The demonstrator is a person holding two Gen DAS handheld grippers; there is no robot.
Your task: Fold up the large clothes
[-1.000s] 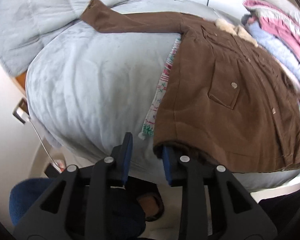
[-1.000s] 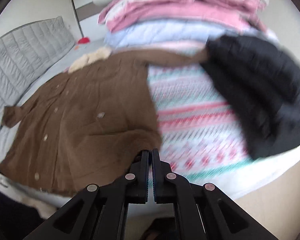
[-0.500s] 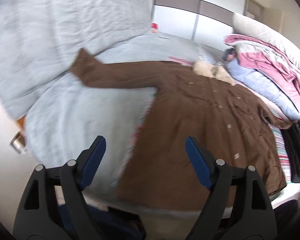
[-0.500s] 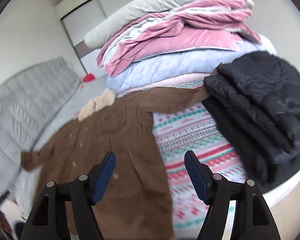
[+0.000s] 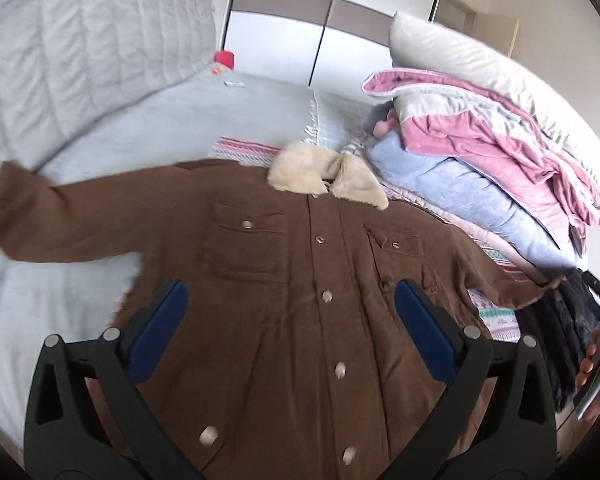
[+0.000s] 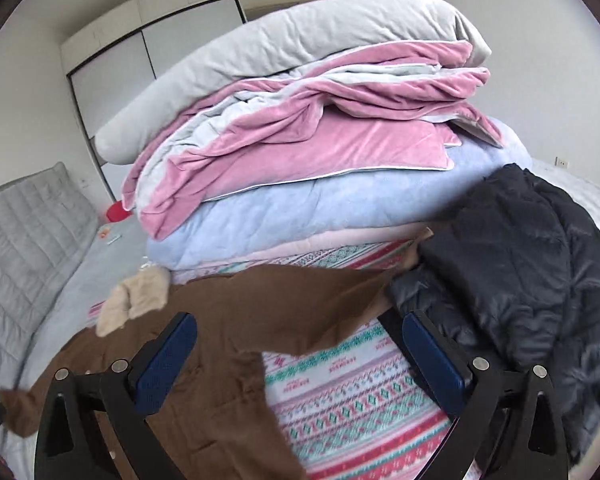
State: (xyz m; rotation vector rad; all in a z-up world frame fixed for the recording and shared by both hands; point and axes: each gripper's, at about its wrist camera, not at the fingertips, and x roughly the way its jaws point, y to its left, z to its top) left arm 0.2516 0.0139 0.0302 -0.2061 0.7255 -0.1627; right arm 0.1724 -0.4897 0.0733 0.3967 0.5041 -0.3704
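A brown buttoned coat (image 5: 284,280) with a cream fur collar (image 5: 324,176) lies face up and spread flat on the bed, both sleeves stretched out sideways. My left gripper (image 5: 288,300) hovers above its chest, jaws opening wide, nothing between them. In the right wrist view the same coat (image 6: 228,320) lies at lower left, its right sleeve (image 6: 340,300) reaching toward a black jacket. My right gripper (image 6: 296,344) hangs over that sleeve and the patterned blanket, jaws opening wide and empty.
A tall stack of folded quilts (image 6: 300,140), grey, pink and blue, stands behind the coat. A folded black puffer jacket (image 6: 520,272) lies at the right. A patterned blanket (image 6: 360,400) covers the bed under the coat. A grey padded headboard (image 5: 80,60) rises at the left.
Both grippers let go of the coat's hem, opened wide, and rose and pulled back. The coat now lies flat and both views take in more of the bed.
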